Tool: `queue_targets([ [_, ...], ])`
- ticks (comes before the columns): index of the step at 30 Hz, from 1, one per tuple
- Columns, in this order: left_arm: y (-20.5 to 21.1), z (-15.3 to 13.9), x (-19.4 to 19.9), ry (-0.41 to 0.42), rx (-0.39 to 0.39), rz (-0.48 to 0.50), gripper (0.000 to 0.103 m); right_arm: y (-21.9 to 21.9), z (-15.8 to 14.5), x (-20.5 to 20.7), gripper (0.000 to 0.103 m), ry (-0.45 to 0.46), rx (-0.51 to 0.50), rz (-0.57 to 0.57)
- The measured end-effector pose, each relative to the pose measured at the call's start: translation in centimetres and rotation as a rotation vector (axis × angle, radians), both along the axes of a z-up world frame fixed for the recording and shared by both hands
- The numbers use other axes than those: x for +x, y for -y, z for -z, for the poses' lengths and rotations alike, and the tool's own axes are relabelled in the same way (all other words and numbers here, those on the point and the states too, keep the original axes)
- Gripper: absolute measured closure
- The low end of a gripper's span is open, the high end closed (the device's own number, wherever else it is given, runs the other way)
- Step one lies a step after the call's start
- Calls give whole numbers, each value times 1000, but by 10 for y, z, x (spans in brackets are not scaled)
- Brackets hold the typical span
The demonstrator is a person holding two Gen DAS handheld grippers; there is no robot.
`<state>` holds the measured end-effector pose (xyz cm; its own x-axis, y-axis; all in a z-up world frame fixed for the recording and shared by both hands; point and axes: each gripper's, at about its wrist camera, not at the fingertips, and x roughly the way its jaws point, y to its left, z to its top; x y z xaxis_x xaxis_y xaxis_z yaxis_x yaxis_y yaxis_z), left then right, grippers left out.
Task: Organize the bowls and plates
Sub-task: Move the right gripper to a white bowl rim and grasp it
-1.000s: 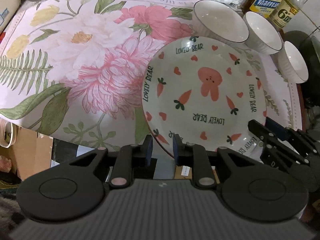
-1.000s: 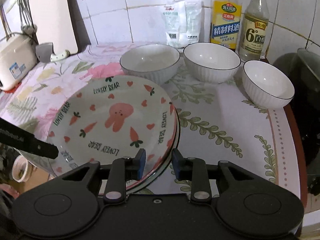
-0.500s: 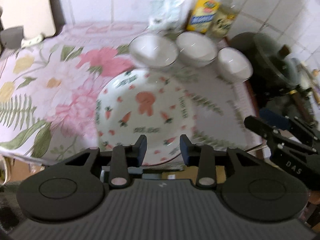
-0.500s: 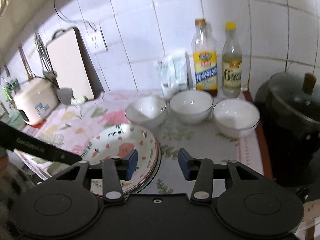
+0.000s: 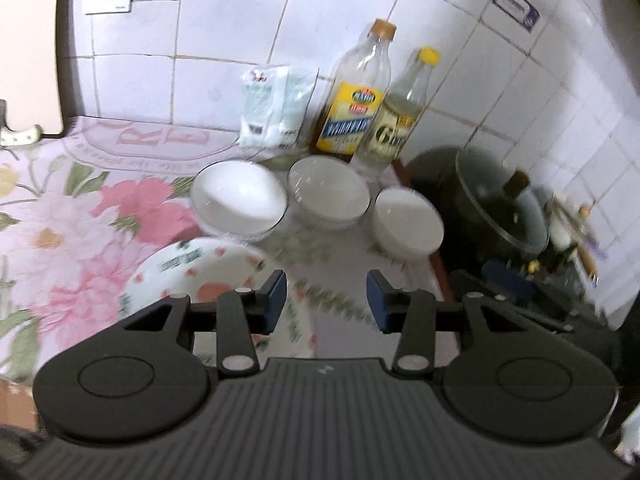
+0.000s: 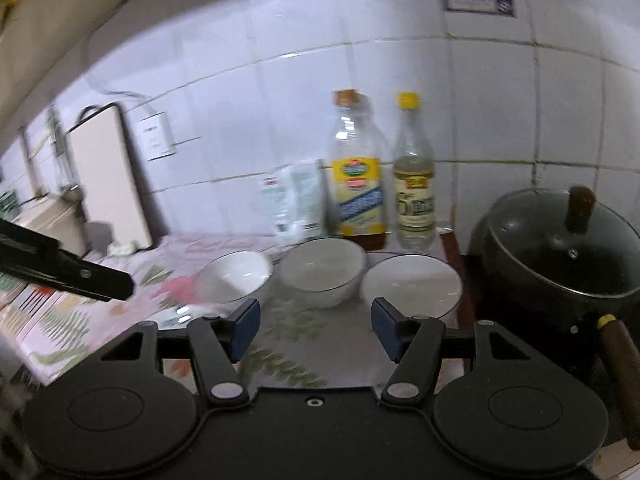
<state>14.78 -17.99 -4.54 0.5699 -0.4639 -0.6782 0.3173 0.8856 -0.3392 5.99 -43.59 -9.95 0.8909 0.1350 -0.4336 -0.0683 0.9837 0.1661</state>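
Observation:
Three white bowls stand in a row on the floral cloth: left bowl (image 5: pixel 239 205) (image 6: pixel 236 275), middle bowl (image 5: pixel 328 193) (image 6: pixel 322 269), right bowl (image 5: pixel 409 224) (image 6: pixel 412 285). A carrot-and-rabbit plate (image 5: pixel 200 280) lies in front of the left bowl, partly behind my left gripper. My left gripper (image 5: pixel 327 301) is open and empty, raised above the table in front of the bowls. My right gripper (image 6: pixel 316 330) is open and empty, raised in front of the middle and right bowls. The left gripper's finger (image 6: pixel 68 274) shows at the left of the right wrist view.
Two bottles (image 5: pixel 357 92) (image 6: pixel 414 184) and a white bag (image 5: pixel 274 106) stand at the tiled wall behind the bowls. A dark lidded pot (image 6: pixel 556 248) (image 5: pixel 496 208) sits right of the table edge. A cutting board (image 6: pixel 108 176) leans at the left wall.
Both grippers have lifted and pulled back from the plates, tilting up toward the wall. Both jaws have opened wider. The plates stay on the cloth.

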Motion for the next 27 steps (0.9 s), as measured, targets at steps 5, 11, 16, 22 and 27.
queue_targets([
  [5, 35, 27, 26, -20, -48, -36, 60, 40, 26, 41, 36, -70, 150, 96],
  [11, 86, 58, 53, -43, -70, -39, 60, 64, 50, 70, 36, -148, 262, 215],
  [16, 114, 82, 70, -52, -103, -96, 62, 77, 69, 92, 37, -181, 336, 243],
  [22, 130, 106, 94, -121, -145, -158, 64, 89, 85, 114, 41, -224, 385, 341],
  [27, 147, 118, 106, -140, -102, -173, 65, 89, 97, 131, 53, -290, 361, 406],
])
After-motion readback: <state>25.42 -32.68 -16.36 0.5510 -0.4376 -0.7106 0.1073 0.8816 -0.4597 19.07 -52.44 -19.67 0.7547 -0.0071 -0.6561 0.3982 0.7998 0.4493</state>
